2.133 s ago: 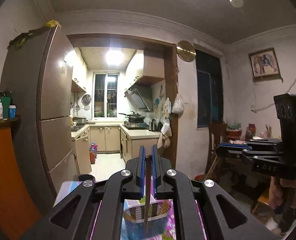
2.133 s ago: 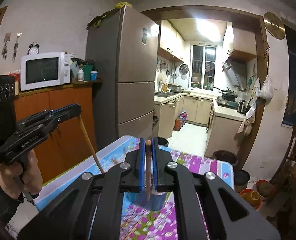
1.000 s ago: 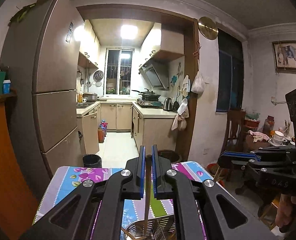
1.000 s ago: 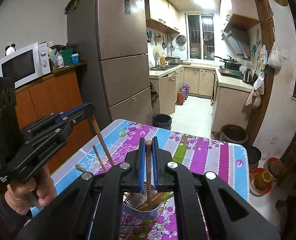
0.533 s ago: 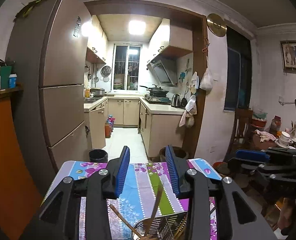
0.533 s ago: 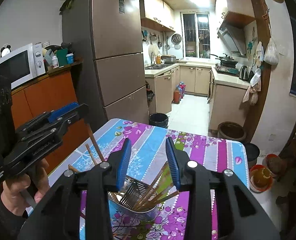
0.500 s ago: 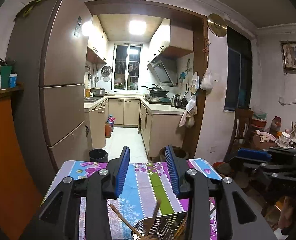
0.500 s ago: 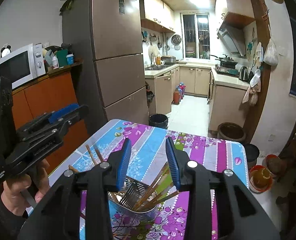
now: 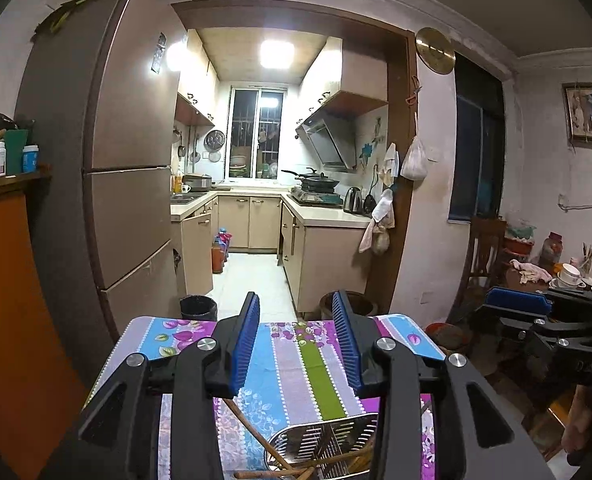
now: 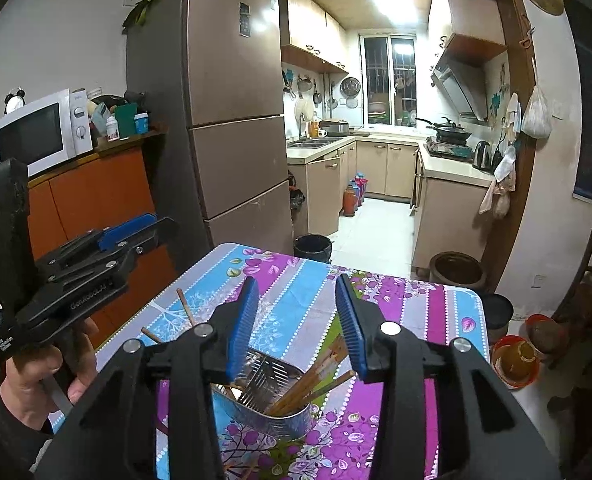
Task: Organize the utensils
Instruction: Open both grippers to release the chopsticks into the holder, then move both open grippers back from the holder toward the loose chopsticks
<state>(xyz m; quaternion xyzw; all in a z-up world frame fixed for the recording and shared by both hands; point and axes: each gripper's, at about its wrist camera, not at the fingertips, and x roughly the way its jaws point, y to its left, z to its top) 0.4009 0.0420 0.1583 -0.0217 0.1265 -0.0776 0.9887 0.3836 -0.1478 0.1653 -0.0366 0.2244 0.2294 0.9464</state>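
Observation:
A metal utensil holder [image 10: 272, 408] stands on the floral tablecloth [image 10: 308, 300] and holds several wooden chopsticks [image 10: 316, 386]. It also shows at the bottom of the left wrist view [image 9: 324, 440], with chopsticks [image 9: 252, 432] leaning in it. My right gripper [image 10: 296, 320] is open and empty just above the holder. My left gripper [image 9: 296, 338] is open and empty above the holder; it also shows at the left in the right wrist view [image 10: 136, 232]. The right gripper shows at the right edge of the left wrist view [image 9: 516, 300].
The table's far edge faces a kitchen doorway. A tall fridge [image 10: 232, 120] and an orange cabinet [image 10: 96, 200] with a microwave [image 10: 36, 132] stand to the left. A black bin [image 10: 312, 246] and a brown pot [image 10: 458, 270] sit on the floor beyond the table.
Both grippers held a chopstick over the holder, then opened. The chopsticks dropped into the holder. Both grippers now stand open and empty.

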